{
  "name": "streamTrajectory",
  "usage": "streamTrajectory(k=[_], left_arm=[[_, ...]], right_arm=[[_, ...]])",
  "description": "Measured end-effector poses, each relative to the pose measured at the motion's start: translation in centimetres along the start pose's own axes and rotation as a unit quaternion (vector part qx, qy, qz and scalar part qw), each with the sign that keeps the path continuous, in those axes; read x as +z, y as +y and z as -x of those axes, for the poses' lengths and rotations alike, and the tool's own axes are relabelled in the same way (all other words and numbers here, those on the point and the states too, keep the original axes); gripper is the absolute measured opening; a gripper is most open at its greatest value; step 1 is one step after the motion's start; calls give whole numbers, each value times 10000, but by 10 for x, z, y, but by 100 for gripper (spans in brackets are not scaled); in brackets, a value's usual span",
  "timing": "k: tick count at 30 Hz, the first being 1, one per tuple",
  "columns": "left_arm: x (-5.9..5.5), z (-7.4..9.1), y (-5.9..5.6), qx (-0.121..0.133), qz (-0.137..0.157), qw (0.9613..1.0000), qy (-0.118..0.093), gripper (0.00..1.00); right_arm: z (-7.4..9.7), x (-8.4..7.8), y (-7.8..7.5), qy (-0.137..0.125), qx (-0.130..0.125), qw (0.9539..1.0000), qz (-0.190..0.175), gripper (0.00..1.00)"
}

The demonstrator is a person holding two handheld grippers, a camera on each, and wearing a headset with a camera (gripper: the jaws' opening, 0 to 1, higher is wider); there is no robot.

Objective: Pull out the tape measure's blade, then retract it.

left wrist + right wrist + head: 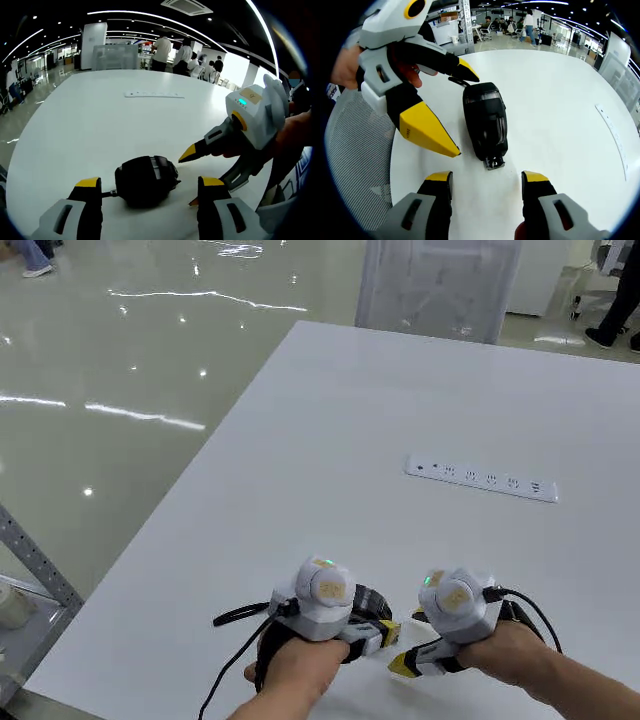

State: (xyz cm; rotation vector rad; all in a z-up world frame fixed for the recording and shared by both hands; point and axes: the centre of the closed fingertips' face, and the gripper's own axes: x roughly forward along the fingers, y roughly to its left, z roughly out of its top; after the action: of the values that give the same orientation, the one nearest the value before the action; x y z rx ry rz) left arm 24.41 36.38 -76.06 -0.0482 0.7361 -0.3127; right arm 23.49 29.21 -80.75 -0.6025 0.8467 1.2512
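A black tape measure [146, 180] lies on the white table [330, 440], its blade fully in. In the right gripper view the tape measure [485, 122] points its metal blade hook [493, 162] at my right gripper [487, 176], which is open just short of it. My left gripper [150, 182] is open too, its jaws standing either side of the case without touching it. In the head view the tape measure [372, 602] shows partly under the left gripper [375, 618], with the right gripper [410, 642] facing it from the right.
A white power strip [480, 478] lies further back on the table. The table's left edge drops to a glossy floor, with a metal shelf [30, 570] below. A grey mesh chair [355, 150] is behind the near edge. People stand far off.
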Motion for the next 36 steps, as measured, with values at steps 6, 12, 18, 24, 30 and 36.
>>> streamTrajectory(k=[6,12,18,24,30,36], left_arm=[[-10,14,-2,-125,-194,9997,15,79],[-15,29,4,-24,-256,9996,97,85],[-13,42,4,-135,-332,9994,8,88],[-14,53,7,-181,-326,9993,-42,98],[-19,62,5,-247,-377,9990,-58,100],[-25,72,0,-292,-409,9987,-69,100]], right_arm=[[20,3,4,-269,-218,9984,-447,59],[36,4,13,-429,-350,9966,-606,67],[55,6,18,-655,-563,9930,-810,70],[76,4,27,-883,-725,9872,-1114,75],[91,-2,35,-991,-830,9828,-1322,81],[106,-8,42,-1124,-942,9771,-1539,88]])
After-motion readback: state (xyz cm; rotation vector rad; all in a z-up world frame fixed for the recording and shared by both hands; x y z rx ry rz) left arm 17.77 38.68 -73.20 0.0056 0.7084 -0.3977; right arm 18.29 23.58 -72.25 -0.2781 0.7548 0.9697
